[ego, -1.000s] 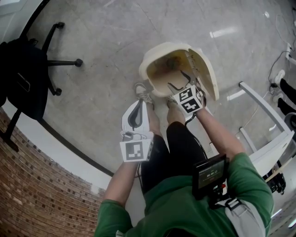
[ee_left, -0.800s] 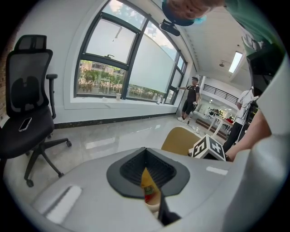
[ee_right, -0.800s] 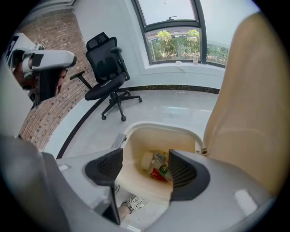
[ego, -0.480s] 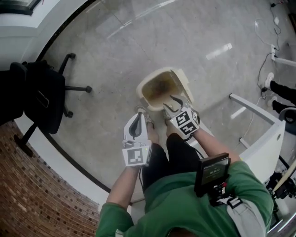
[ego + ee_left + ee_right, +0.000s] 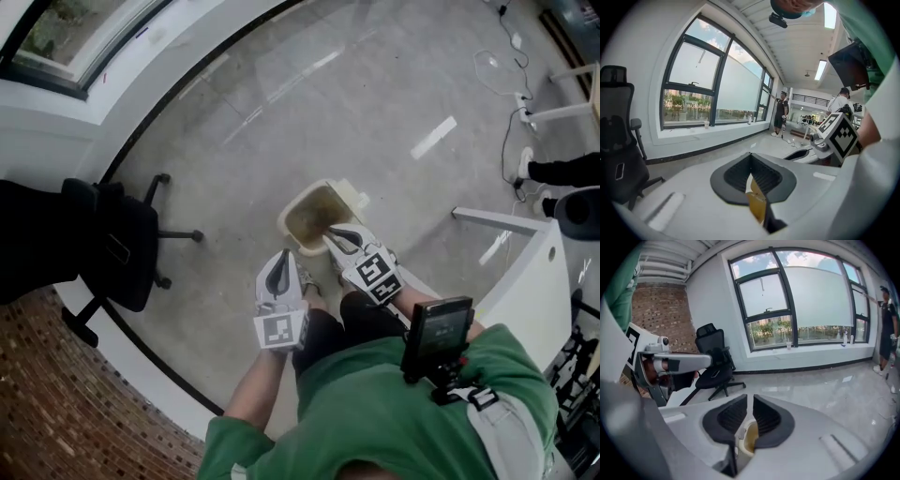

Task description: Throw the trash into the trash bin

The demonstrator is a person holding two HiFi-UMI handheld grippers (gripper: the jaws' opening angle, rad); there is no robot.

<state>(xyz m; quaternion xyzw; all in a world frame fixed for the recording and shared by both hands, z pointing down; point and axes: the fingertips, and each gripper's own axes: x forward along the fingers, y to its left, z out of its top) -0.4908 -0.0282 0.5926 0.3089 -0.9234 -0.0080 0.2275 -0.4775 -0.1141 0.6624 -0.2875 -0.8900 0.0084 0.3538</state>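
Grippers lifted higher above brown-stained trash bin [image 5: 317, 217], left gripper [image 5: 279, 260] pressed together, right gripper [image 5: 336, 236] closing, empty.

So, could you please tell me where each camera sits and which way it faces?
Head view: on the person's head, facing steeply down at the trash bin; shows both arms, left tongs and right tongs.
Left gripper view: on the left tongs, facing the windows; own shut jaws.
Right gripper view: on the right tongs, facing the windows; own closing, empty jaws.
Shared: the office chair.
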